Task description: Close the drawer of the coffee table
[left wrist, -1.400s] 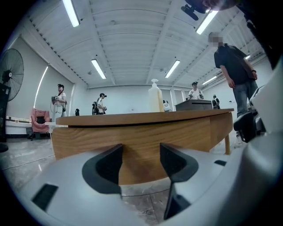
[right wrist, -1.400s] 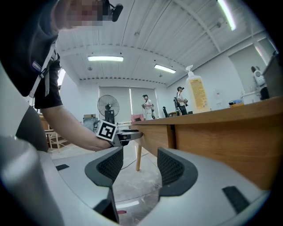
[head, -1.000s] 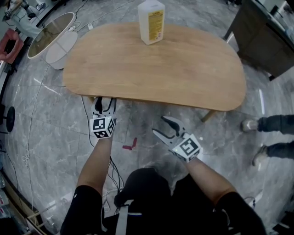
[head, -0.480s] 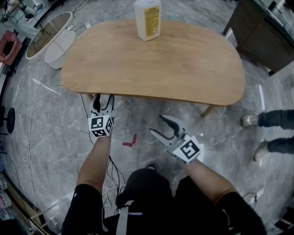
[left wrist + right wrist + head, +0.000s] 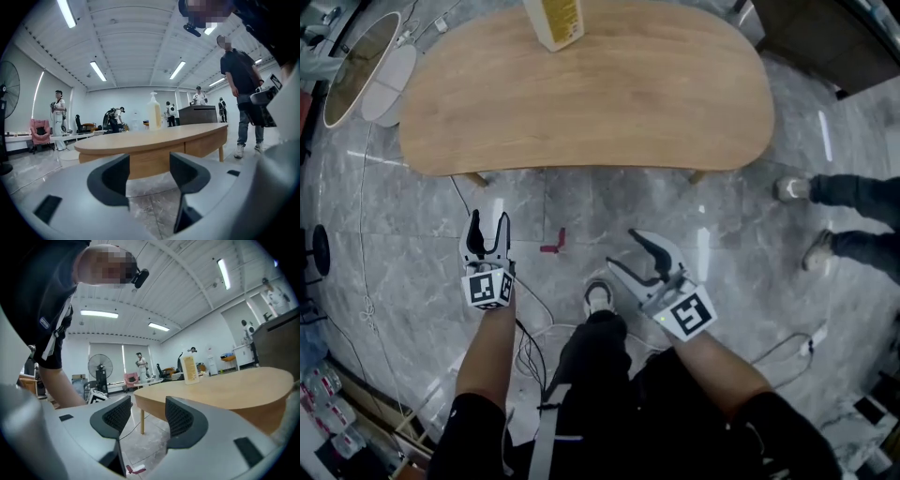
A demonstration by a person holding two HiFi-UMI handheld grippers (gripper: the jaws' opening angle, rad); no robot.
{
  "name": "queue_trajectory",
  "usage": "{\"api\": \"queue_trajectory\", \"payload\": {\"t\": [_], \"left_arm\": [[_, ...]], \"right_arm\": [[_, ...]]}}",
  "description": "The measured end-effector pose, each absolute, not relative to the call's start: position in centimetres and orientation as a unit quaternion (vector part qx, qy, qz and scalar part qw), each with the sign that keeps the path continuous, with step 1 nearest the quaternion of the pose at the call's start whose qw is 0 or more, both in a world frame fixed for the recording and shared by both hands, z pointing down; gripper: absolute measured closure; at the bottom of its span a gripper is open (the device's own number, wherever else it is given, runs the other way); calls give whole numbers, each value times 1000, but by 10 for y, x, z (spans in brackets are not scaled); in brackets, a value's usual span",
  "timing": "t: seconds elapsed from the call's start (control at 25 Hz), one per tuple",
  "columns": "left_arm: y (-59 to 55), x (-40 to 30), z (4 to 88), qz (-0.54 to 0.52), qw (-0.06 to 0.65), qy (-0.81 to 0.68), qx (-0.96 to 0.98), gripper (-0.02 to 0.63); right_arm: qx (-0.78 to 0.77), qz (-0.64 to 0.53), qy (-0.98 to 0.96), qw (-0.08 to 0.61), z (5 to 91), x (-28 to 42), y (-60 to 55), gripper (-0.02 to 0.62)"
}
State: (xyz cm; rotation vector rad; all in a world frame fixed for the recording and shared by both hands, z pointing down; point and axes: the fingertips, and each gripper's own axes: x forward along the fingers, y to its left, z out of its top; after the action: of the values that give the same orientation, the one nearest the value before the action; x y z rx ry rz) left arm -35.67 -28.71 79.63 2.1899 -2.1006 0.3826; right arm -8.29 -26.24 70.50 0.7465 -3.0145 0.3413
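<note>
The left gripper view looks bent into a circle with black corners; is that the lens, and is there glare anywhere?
Left gripper view: yes, a wide-angle lens bends the ceiling strip lights and darkens the corners; the coffee table looks sharp. Head view: the polished floor carries bright streaks of reflected light. Right gripper view: equally bent.

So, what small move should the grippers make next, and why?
Probably none toward the coffee table: just lower both. In the left gripper view the drawer front looks flush with the table's side, and the left gripper and right gripper stand clear of it, jaws apart, empty.
</note>
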Motion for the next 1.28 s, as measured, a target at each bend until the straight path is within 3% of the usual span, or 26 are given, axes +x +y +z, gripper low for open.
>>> {"api": "queue_trajectory", "payload": {"t": [0.6, 0.92, 1.28], "left_arm": [[-202, -303, 547, 105, 49, -685, 720, 356], [-128, -245, 402, 69, 37, -698, 712, 356], [-66, -156, 307, 59, 19, -666, 743, 356]], "right_arm": [[314, 105, -944, -13, 469, -32, -201, 377], [342, 62, -938, -6, 333, 43, -151, 376], [360, 63, -931, -18, 250, 101, -88, 376]]}}
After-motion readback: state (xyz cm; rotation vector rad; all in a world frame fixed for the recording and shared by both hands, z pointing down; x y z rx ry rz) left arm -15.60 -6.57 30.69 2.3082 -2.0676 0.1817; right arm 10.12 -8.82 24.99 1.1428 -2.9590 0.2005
